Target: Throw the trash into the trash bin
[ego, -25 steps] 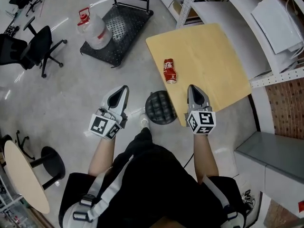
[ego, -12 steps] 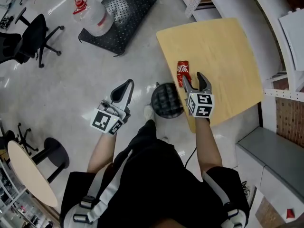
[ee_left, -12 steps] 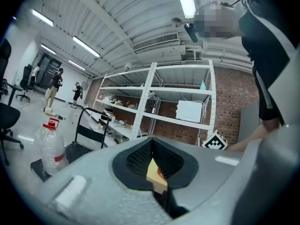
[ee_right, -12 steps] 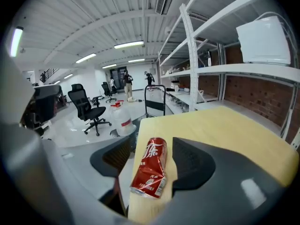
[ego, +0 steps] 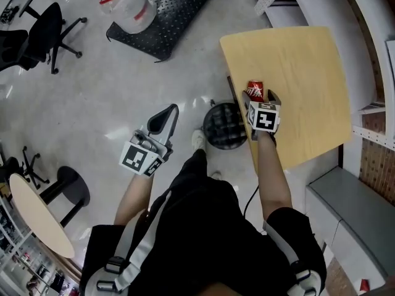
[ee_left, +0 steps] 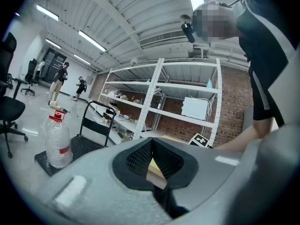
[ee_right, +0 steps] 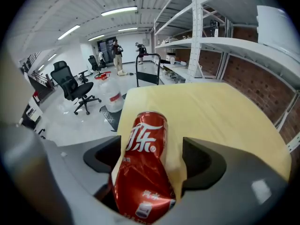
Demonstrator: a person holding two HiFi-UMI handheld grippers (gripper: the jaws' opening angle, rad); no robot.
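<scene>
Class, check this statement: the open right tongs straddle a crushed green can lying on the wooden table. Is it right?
No, the can is red, not green. The right gripper view shows it crushed, lying on the wooden table between the right tongs, whose jaws have just been opening and stand open.

Glossy grey floor (ego: 123, 91), office chair (ego: 38, 39), white shelving (ee_left: 187, 86), probably brick wall (ee_left: 174, 123)
</scene>
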